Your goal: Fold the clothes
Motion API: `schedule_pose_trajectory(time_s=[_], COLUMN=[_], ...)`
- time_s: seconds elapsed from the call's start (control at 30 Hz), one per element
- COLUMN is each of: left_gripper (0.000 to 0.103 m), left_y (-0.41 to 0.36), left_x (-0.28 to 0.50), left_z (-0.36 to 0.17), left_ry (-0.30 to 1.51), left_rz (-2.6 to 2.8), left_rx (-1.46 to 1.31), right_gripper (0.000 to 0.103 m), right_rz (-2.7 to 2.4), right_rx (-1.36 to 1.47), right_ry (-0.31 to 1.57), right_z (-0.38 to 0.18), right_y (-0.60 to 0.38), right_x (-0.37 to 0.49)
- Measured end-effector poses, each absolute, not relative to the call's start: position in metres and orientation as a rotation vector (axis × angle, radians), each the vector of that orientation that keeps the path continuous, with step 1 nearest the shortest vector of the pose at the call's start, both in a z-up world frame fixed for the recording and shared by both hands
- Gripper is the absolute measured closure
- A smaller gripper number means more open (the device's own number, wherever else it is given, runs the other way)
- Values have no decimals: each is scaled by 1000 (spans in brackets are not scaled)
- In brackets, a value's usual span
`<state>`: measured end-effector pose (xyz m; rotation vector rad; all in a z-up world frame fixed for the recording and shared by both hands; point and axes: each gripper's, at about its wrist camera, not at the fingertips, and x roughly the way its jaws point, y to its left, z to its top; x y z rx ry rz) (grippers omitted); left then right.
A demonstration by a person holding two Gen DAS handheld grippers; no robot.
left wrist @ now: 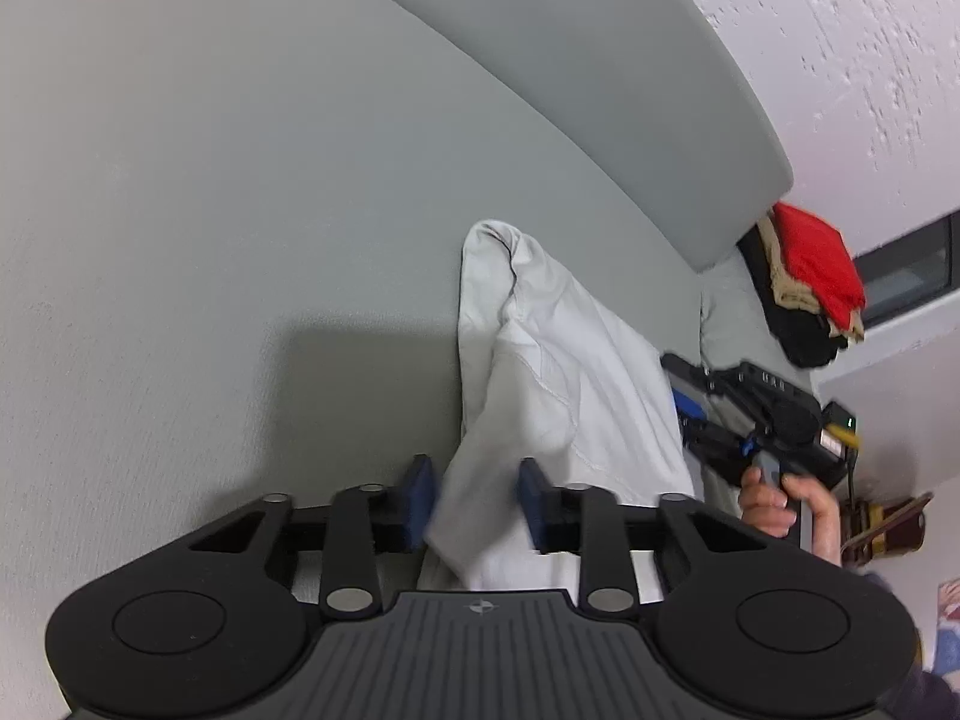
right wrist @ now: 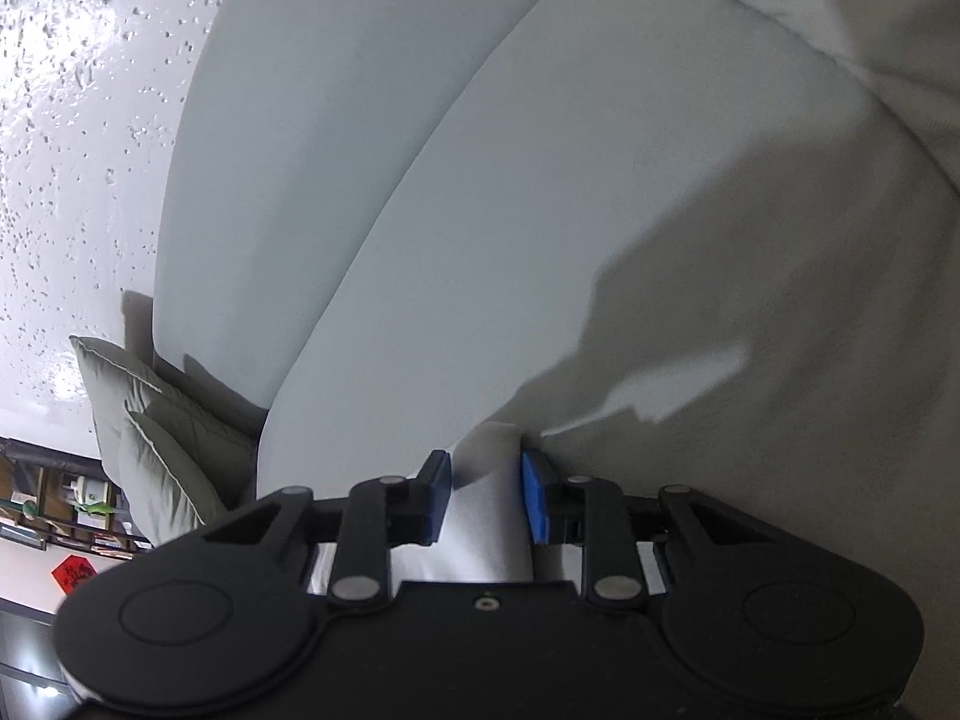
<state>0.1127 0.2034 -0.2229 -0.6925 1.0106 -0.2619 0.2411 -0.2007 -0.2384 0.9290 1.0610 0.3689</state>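
Covering the frame: grey sofa (left wrist: 240,180), speckled wall (left wrist: 870,60)

garment's (left wrist: 558,360) lower edge behind fingers (left wrist: 417,492)

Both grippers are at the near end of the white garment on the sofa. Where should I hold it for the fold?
Judging from the white garment, grip its near edge at both corners, coming from the front. It lies lengthwise away from you, and cloth already sits between the left gripper and right gripper.
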Motion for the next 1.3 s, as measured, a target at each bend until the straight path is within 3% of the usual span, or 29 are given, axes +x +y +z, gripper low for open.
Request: schedule_pose_trajectory(time_s=[0.17,0.2,0.23,0.47,0.6,0.73,0.8,0.97,1.17,1.3], left_gripper=[97,99,99,99,90,89,84,84,86,86], left_y=[198,198,198,202,201,193,189,163,108,122], left_x=[101,99,98,86,80,56,44,54,120,84], left_z=[-215,-213,-212,-214,-202,-175,-161,-152,-196,-187], left_ry=[1023,1021,1018,1082,1073,961,904,804,1001,1050], left_rz=[-227,-206,-185,-45,-24,-13,-7,-64,-34,-45], left_rx=[-645,-659,-673,-659,-600,-499,-449,-363,-28,4], right_gripper=[78,82,97,99,95,69,69,70,72,72], right_rz=[372,369,359,286,280,274,300,482,539,572], right_rx=[909,908,891,734,715,608,536,361,44,-110], right_ry=[1058,1053,1046,956,988,965,941,964,991,985], right_z=[-235,-235,-235,-228,-220,-184,-165,-144,-158,-156], right_y=[-193,-193,-193,-177,-177,-189,-193,-165,-100,-94], right_x=[243,243,242,232,232,208,183,130,110,70])
